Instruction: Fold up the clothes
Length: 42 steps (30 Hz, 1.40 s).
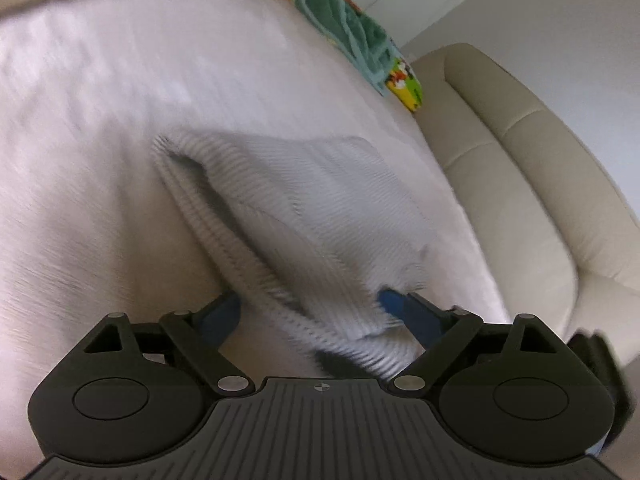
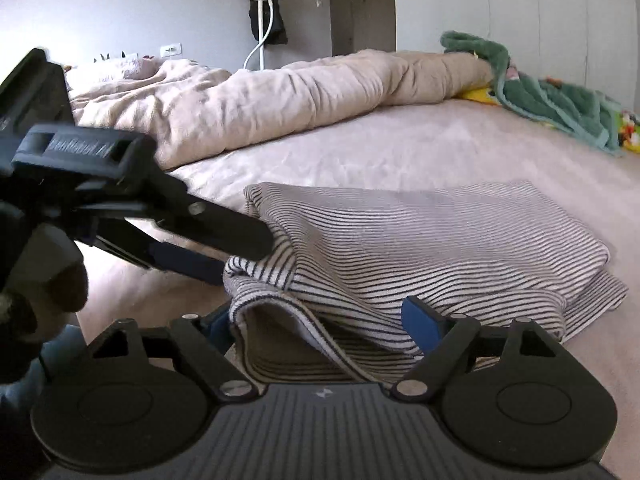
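A white shirt with thin dark stripes (image 2: 440, 240) lies folded on the bed sheet (image 2: 440, 148). Its near hem is bunched and lifted toward me. My right gripper (image 2: 320, 322) is open, its blue-padded fingers spread wide on either side of that near hem. At the shirt's left corner my left gripper (image 2: 244, 258) comes in from the left, one finger above the fold and one below. In the left wrist view the shirt (image 1: 320, 208) is blurred. A rolled edge of it runs between the widely spread fingers of the open left gripper (image 1: 310, 308).
A beige duvet (image 2: 280, 92) is heaped across the far side of the bed. A green blanket (image 2: 560, 108) and a bright yellow item (image 1: 404, 84) lie at the far right corner. A cream padded bed surround (image 1: 520, 184) borders the mattress. A coat stand (image 2: 266, 12) is by the wall.
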Tool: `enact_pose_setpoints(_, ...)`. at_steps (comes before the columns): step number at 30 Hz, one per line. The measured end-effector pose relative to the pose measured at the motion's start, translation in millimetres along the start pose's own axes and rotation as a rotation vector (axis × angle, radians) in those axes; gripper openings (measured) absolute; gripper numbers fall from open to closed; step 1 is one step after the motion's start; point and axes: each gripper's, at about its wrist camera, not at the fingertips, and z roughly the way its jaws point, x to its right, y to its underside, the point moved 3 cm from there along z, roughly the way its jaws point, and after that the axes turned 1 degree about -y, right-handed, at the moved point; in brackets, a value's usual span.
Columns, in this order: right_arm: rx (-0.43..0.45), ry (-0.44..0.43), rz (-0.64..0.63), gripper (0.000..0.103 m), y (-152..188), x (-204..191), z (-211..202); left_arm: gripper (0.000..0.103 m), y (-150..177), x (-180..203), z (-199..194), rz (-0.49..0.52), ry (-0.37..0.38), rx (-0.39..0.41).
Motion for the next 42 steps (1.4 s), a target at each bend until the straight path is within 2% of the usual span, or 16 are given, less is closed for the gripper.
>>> enact_pose_setpoints(6,0.051,0.085,-0.260,0.086,18,-42,-17,0.092,-17,26,4,0.024,0.085,0.018)
enact_pose_setpoints(10,0.086,0.166,-0.382,0.090,25,-60,-13,0.093,-24,39,5,0.062,0.094,0.018)
enact_pose_setpoints(14,0.099,0.241,-0.353,0.089,12,-46,9,0.093,-24,34,3,0.066,0.083,0.018)
enact_pose_setpoints(16,0.087,0.232,-0.268,0.069,4,-30,11,0.094,-25,26,-2,0.045,0.074,0.033)
enact_pose_setpoints(19,0.074,0.196,-0.166,0.059,-3,-10,8,0.095,-27,10,0,-0.005,0.019,0.056)
enact_pose_setpoints(21,0.076,0.193,-0.189,0.058,-1,-13,7,0.095,-28,3,10,-0.042,-0.009,0.048)
enact_pose_setpoints(24,0.081,0.213,-0.275,0.059,6,-25,8,0.094,-27,4,29,-0.071,0.012,0.027)
enact_pose_setpoints(26,0.089,0.243,-0.338,0.067,10,-34,14,0.094,-29,13,35,-0.040,0.030,0.030)
enact_pose_setpoints(27,0.099,0.266,-0.370,0.084,10,-37,18,0.094,-31,19,36,-0.014,0.044,0.035)
enact_pose_setpoints(28,0.115,0.294,-0.404,0.093,9,-40,24,0.094,-33,27,36,0.015,0.065,0.037)
enact_pose_setpoints(29,0.126,0.310,-0.422,0.093,8,-41,26,0.094,-35,34,36,0.043,0.086,0.038)
enact_pose_setpoints(32,0.128,0.295,-0.394,0.088,1,-36,30,0.094,-40,51,32,0.131,0.122,0.029)
enact_pose_setpoints(35,0.132,0.303,-0.286,0.063,-10,-16,29,0.094,-47,56,21,0.245,0.080,0.028)
enact_pose_setpoints(38,0.145,0.270,-0.110,0.061,-19,15,23,0.096,-55,48,-9,0.390,0.002,0.114)
enact_pose_setpoints(40,0.137,0.219,-0.012,0.057,-24,31,19,0.098,-56,41,-31,0.510,-0.095,0.200)
enact_pose_setpoints(42,0.133,0.159,0.070,0.057,-24,46,16,0.099,-56,37,-31,0.597,-0.160,0.215)
